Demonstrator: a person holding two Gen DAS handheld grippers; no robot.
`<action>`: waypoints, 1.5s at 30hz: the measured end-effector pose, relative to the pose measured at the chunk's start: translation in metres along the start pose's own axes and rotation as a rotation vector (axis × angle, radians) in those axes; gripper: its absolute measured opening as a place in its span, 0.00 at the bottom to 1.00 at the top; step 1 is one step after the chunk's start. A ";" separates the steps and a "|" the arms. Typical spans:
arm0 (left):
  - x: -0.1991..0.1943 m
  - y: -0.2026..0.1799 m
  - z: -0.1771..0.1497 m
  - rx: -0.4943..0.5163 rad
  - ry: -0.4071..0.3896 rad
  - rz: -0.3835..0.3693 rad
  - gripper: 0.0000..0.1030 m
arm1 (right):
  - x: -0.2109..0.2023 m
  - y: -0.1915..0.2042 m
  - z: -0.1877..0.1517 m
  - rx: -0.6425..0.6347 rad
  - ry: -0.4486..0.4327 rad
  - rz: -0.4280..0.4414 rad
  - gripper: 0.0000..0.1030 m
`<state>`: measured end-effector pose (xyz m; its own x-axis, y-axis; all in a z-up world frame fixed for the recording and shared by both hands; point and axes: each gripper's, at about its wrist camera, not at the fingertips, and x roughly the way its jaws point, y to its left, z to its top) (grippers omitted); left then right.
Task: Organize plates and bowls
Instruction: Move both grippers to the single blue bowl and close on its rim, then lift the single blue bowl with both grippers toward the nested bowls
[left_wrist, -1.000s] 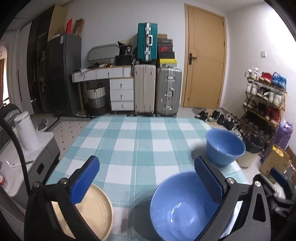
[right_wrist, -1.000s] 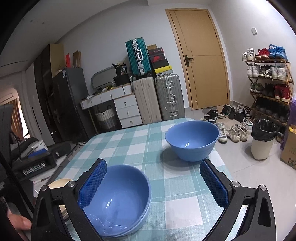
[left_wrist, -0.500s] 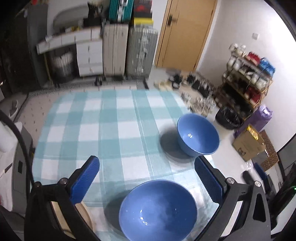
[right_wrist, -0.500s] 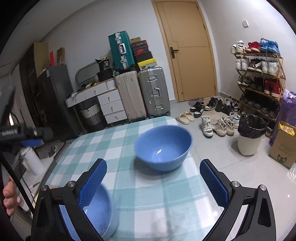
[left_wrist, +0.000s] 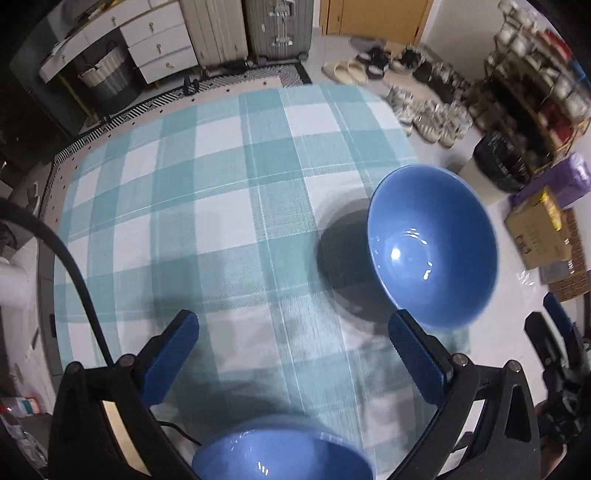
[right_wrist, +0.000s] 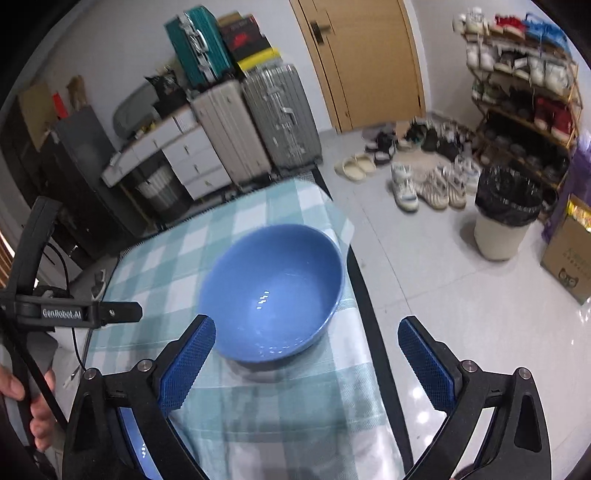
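A blue bowl (left_wrist: 432, 247) stands at the right edge of the checked table (left_wrist: 221, 192); it also shows in the right wrist view (right_wrist: 273, 291). A second blue bowl (left_wrist: 284, 454) sits at the near edge, below my left gripper (left_wrist: 295, 354), which is open and empty high above the table. A sliver of that bowl (right_wrist: 133, 439) shows under my right gripper (right_wrist: 306, 362), which is open, empty, and just short of the far bowl. A cream plate (left_wrist: 118, 428) is mostly hidden behind the left finger.
The table's right edge drops to a tiled floor with a bin (right_wrist: 506, 218), shoes and a shoe rack (right_wrist: 524, 96). Suitcases (right_wrist: 255, 122) and drawers stand beyond the far edge. The left gripper's body (right_wrist: 70, 314) and a hand show at the left of the right wrist view.
Both grippers have risen and tilted down over the table. The left moved forward, so the near bowl slid to the bottom of its view. The right closed in on the far bowl.
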<state>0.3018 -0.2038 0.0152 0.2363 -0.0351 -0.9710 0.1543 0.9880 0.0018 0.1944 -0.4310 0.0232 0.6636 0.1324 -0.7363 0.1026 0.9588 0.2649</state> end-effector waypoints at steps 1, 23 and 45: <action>0.006 -0.004 0.007 0.013 0.023 0.003 1.00 | 0.008 -0.003 0.004 0.010 0.018 0.009 0.90; 0.076 -0.028 0.055 -0.066 0.119 -0.124 0.97 | 0.123 -0.040 0.043 0.027 0.268 -0.020 0.22; 0.092 -0.018 0.050 -0.102 0.150 -0.251 0.18 | 0.151 -0.022 0.037 -0.002 0.350 0.000 0.05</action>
<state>0.3683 -0.2327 -0.0618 0.0571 -0.2648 -0.9626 0.0915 0.9615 -0.2591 0.3196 -0.4411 -0.0711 0.3696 0.2103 -0.9051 0.1003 0.9593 0.2639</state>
